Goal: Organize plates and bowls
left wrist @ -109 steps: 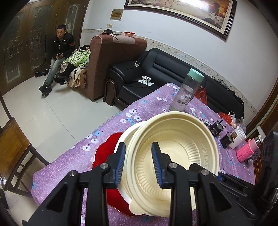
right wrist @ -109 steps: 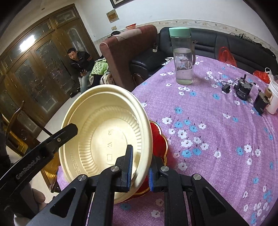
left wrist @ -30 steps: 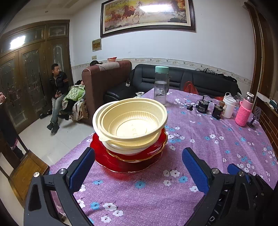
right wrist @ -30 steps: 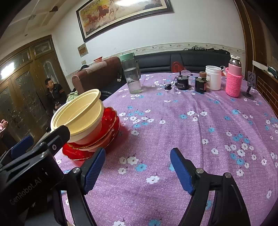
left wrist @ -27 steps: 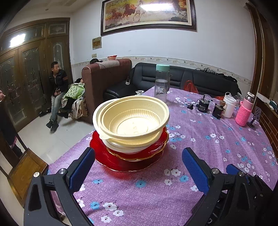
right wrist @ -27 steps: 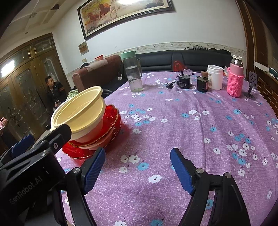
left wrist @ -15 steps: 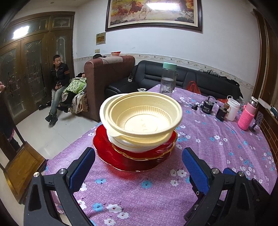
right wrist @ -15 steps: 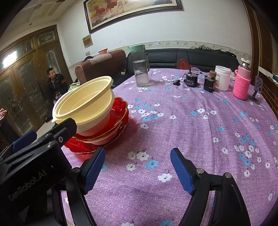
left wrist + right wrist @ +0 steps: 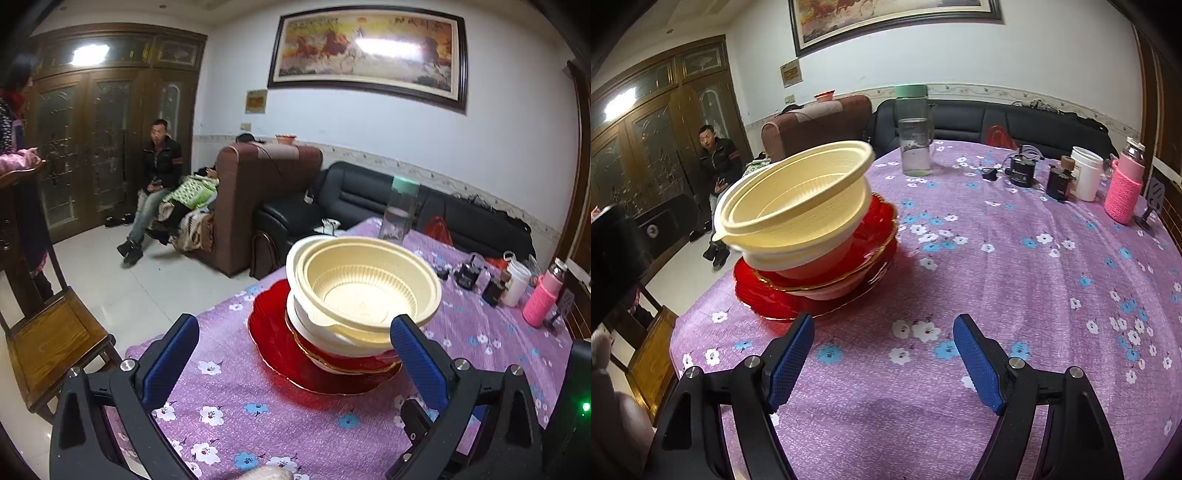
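Bowls [image 9: 364,291] nested, cream one [image 9: 798,199] uppermost, tilted, atop white bowl [image 9: 332,338]. Stack sits on red plates [image 9: 280,343] with gold rim, near table edge on purple floral tablecloth [image 9: 1015,266].

Left gripper [image 9: 295,354] jaws wide apart, blue pads either side of stack from its camera, nothing held, no pad touching bowls.

Right gripper [image 9: 884,360] jaws wide apart, empty, over bare cloth just beside plates.

Water bottle [image 9: 915,136] upright behind stack. Pink flask [image 9: 1124,194], white cup [image 9: 1086,177] at far side of table.
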The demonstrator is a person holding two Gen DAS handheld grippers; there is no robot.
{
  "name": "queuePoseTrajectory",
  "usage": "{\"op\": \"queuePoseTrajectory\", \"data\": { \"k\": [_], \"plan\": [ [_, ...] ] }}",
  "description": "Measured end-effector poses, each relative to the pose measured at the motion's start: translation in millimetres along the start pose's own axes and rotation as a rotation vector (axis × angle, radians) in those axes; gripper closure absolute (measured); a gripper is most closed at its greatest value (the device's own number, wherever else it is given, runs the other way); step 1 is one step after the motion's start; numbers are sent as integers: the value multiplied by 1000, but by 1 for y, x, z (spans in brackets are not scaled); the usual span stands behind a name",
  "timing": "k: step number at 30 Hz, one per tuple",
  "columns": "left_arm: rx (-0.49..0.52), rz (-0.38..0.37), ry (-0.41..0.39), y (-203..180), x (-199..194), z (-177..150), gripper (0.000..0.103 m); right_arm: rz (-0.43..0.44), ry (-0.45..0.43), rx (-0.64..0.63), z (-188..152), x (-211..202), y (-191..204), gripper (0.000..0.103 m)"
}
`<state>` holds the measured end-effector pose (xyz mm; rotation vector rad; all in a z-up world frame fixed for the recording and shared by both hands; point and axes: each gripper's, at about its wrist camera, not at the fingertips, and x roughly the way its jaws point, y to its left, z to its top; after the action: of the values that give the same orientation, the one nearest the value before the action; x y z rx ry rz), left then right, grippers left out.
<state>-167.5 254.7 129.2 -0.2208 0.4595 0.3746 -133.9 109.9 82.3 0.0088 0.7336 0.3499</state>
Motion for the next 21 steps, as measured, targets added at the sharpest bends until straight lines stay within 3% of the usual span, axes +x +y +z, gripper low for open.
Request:
{"op": "queuePoseTrajectory", "data": {
  "k": [9, 21],
  "plan": [
    [29, -10, 85, 2, 22, -3, 0, 13, 9, -48, 1, 7, 17, 21],
    [42, 22, 129, -7, 35, -4, 0, 44, 26, -48, 4, 17, 17, 21]
  ]
}}
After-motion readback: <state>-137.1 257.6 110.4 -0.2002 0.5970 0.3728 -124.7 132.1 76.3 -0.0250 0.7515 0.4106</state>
